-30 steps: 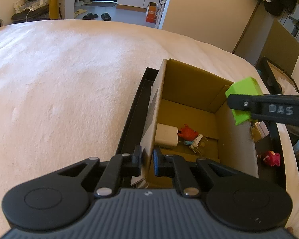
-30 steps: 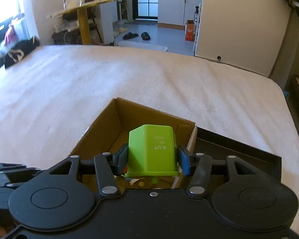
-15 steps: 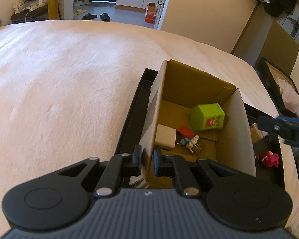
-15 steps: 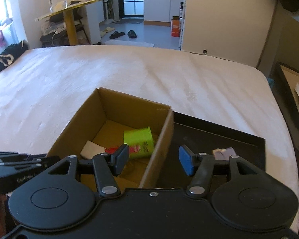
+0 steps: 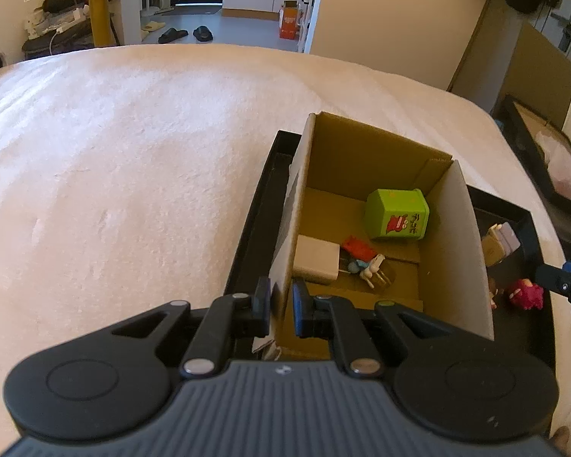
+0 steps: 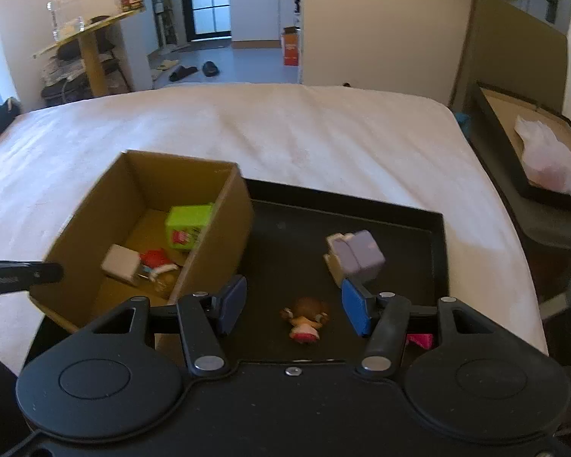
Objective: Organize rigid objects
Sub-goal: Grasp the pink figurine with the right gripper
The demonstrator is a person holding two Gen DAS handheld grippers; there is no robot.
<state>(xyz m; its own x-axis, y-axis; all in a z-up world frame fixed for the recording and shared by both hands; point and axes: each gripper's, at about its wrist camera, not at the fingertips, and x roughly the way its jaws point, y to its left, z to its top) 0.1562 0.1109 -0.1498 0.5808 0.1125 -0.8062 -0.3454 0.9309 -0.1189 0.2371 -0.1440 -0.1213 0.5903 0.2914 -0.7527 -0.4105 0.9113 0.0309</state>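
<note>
Slippers (image 6: 194,70) (beside yellow table (image 6: 89,43)).

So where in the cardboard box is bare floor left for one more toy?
Cardboard box: free floor at the far left corner, behind the white block; green cube fills the far right, small toys crowd the middle.

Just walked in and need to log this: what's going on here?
A person is sorting small toys from a black tray into a brown cardboard box. The left gripper is clamped on the box's near wall. The right gripper is open and empty above a small brown-haired doll figure on the tray. A green plastic cube lies in the box.
</note>
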